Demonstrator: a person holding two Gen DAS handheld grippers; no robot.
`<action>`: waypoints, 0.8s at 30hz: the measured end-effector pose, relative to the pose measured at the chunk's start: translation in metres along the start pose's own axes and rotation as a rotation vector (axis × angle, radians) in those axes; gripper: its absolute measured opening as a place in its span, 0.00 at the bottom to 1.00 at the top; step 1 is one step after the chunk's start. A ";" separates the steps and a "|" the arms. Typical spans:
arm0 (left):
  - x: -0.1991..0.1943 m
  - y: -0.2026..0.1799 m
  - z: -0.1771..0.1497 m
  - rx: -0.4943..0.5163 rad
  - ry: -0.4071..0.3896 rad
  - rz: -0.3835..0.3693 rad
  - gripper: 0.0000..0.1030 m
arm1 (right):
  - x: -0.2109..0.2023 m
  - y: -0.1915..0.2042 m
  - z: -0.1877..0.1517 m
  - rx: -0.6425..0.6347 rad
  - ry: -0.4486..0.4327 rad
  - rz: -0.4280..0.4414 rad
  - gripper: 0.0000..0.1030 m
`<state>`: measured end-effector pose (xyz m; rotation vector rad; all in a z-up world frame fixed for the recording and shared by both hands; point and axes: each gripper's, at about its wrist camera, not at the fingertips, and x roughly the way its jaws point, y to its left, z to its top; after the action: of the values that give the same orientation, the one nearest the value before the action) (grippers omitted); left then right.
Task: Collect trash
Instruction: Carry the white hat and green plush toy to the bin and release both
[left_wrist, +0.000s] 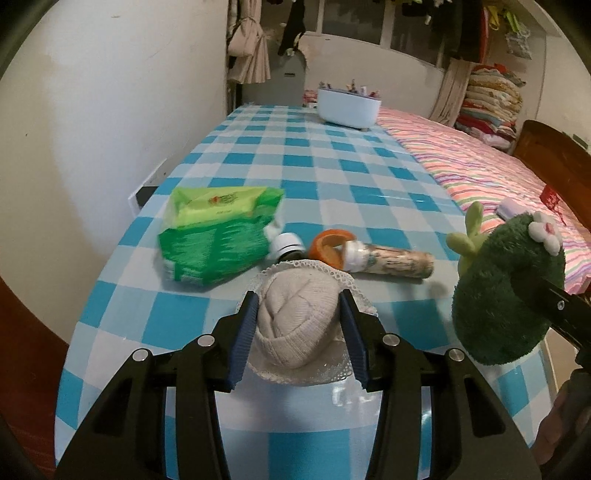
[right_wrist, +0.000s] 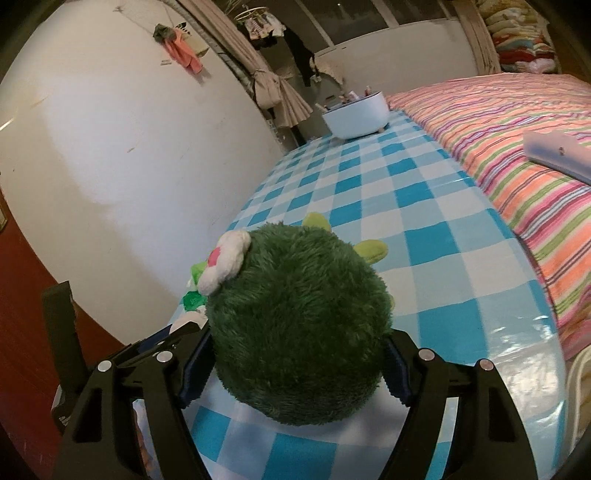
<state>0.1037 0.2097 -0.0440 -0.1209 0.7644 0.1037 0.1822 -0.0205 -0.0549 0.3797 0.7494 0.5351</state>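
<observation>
On the blue checked table (left_wrist: 317, 173) sit the things to sort. The left gripper (left_wrist: 298, 332) is closed on a rolled beige sock (left_wrist: 295, 325) with a lace edge. Both blue pads press its sides. The right gripper (right_wrist: 295, 365) is closed on a round green plush toy (right_wrist: 299, 325) with a small white flower (right_wrist: 225, 266) on it. The toy fills the space between the pads.

Just past the sock lie the trash bits. A green plastic bag (left_wrist: 214, 236) lies to the left. A small jar with a white cap (left_wrist: 286, 247) lies beside it. An orange peel (left_wrist: 330, 247) touches the top of a tipped bottle (left_wrist: 388, 260). Far back, at the table's end, stands a white tub (left_wrist: 349, 107) with small things poking out. A striped bed cover (right_wrist: 517, 147) lies along the table's right side.

What could go wrong? The sock is soft and round, so it might slip out if the pads loosen. Its lace edge hangs low and could catch on the jar or the peel and drag them. The plush toy is fat and squashy, so it might pop out of the pads. It also blocks much of the right view, so that hand could bump the bottle and make it roll toward the table's edge. I cannot tell where the sock and toy should go, and a sock or toy could end up with the trash
</observation>
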 end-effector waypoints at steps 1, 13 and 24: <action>0.000 -0.004 0.000 0.001 -0.001 -0.006 0.42 | -0.003 -0.002 0.001 0.003 -0.006 -0.006 0.71; -0.001 -0.064 0.004 0.085 -0.004 -0.093 0.42 | -0.043 -0.040 0.008 0.050 -0.070 -0.068 0.71; -0.004 -0.115 0.000 0.159 -0.001 -0.165 0.43 | -0.078 -0.070 0.011 0.084 -0.126 -0.116 0.71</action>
<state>0.1169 0.0963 -0.0331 -0.0326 0.7565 -0.1131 0.1648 -0.1236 -0.0402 0.4409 0.6694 0.3676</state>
